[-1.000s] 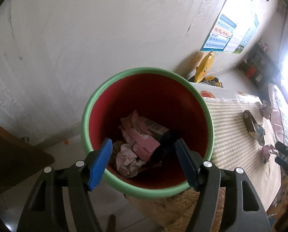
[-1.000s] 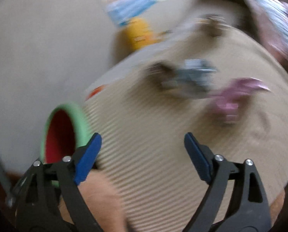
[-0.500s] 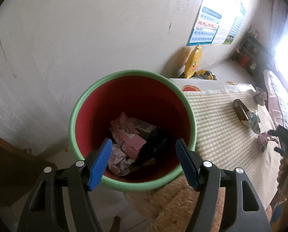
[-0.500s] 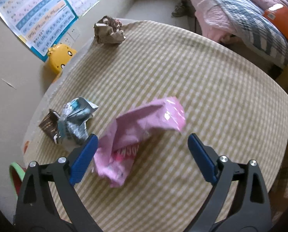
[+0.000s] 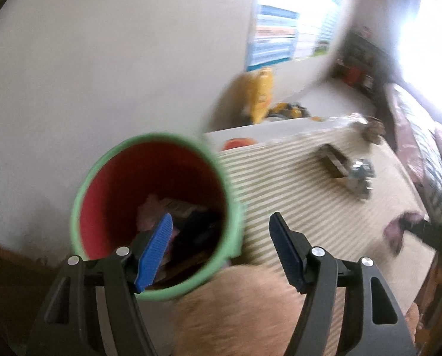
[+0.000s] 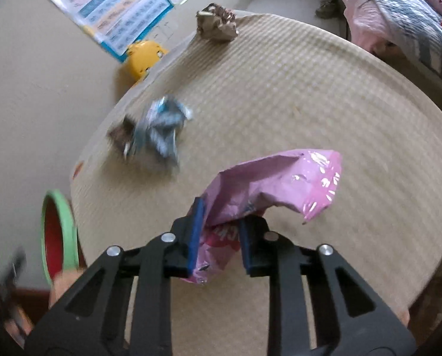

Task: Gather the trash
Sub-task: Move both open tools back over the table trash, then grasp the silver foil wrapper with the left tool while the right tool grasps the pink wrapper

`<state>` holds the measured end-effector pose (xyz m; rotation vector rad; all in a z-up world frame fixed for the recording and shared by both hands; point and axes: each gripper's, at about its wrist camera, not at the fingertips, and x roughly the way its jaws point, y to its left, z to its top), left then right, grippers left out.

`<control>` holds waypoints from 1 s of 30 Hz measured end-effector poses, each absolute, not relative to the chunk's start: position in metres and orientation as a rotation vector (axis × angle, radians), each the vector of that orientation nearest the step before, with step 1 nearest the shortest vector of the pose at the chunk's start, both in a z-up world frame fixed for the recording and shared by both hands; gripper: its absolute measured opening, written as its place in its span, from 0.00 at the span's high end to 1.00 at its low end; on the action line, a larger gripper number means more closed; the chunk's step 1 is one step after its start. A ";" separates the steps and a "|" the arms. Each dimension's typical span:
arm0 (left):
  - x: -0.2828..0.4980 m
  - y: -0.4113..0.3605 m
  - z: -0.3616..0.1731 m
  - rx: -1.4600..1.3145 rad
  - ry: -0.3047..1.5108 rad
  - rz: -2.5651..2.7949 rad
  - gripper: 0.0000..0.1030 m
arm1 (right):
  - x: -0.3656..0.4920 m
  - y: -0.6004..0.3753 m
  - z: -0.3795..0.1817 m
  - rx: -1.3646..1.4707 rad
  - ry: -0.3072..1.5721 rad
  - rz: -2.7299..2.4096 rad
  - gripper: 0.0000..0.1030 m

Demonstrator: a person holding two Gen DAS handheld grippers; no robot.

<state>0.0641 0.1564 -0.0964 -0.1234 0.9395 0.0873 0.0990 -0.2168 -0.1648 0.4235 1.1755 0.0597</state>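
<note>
Right gripper [image 6: 219, 234], jaws just closed, gripped the pink wrapper [image 6: 268, 187] above the table [image 6: 354, 103]; the green-rimmed bin [image 6: 59, 234] lay to its left, nearer the open, empty left gripper [image 5: 221, 252].

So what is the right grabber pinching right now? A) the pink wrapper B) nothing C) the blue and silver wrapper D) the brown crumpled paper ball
A: the right gripper has its blue fingers closed on the pink wrapper, while the brown paper ball and the blue and silver wrapper lie apart on the table.
</note>
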 end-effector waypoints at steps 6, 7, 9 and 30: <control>0.109 0.048 -0.097 -0.035 0.914 -0.148 0.37 | 0.029 -0.219 -0.176 0.428 1.218 0.058 0.77; 0.114 0.035 -0.099 -0.019 0.911 -0.167 0.37 | 0.027 -0.218 -0.177 0.413 1.222 0.058 0.77; 0.131 0.002 -0.105 0.035 0.906 -0.215 0.38 | 0.024 -0.216 -0.176 0.385 1.212 0.054 0.76; 0.219 -0.123 -0.181 0.485 1.079 -0.218 0.66 | -0.008 -0.256 -0.164 0.544 1.098 -0.001 0.32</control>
